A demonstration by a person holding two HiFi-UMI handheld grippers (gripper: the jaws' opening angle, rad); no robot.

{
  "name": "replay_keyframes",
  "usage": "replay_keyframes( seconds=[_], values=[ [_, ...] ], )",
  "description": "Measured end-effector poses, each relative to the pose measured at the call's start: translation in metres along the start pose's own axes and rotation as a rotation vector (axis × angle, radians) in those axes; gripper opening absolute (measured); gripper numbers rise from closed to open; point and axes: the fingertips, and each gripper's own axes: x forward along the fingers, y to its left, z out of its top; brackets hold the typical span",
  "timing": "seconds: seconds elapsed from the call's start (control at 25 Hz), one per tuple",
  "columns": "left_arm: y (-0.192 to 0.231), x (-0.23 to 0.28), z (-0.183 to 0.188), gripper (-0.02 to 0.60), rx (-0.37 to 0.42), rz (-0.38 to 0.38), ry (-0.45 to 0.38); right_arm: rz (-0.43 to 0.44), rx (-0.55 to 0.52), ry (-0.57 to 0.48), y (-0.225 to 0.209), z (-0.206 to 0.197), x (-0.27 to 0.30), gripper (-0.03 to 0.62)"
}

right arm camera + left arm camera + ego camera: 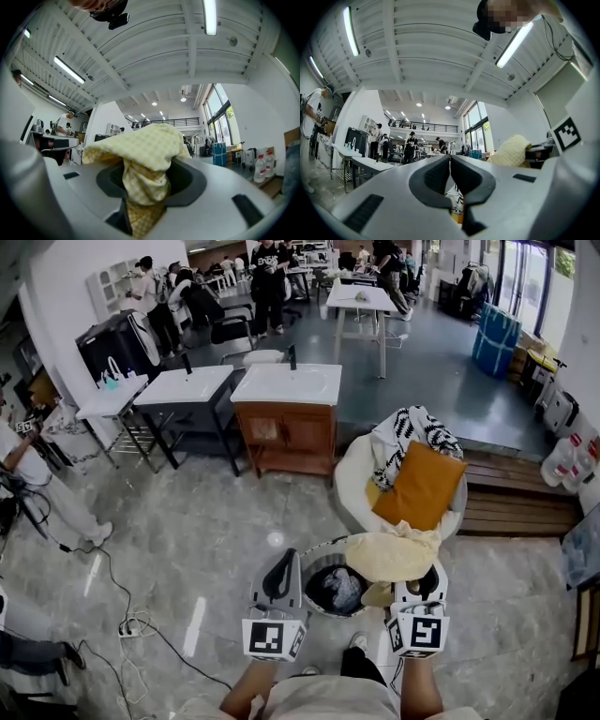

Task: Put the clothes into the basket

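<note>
The right tool [418, 594] pinches the yellow cloth [389, 556], draped over the basket [325, 561] rim at 2 o'clock. The basket's opening lies at 9 o'clock from it. The left tool [278, 580] is pressed together, empty.

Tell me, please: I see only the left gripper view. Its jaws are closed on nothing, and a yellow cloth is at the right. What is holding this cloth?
Observer: The right gripper is shut on the yellow cloth. The cloth is bunched between its jaws.
Operator: Where is the basket?
Observer: The head view shows the basket low, between the two grippers. The yellow cloth covers its right rim.
Operator: Is the basket empty?
Observer: No, dark clothes lie inside it.
</note>
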Motion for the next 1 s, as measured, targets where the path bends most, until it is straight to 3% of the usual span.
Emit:
replay_keyframes(
  seconds=[0.64,1.0],
  values=[
    [-0.056,0.131,-0.012,0.008,0.042,0.1,-0.006,0.115,0.023,-0.005,-0.112,-0.016,0.102,0.167],
    [-0.055,0.156,-0.043,0.008,0.052,0.178,0.042,0.189,0.055,0.04,-0.127,-0.05,0.141,0.167]
  ],
)
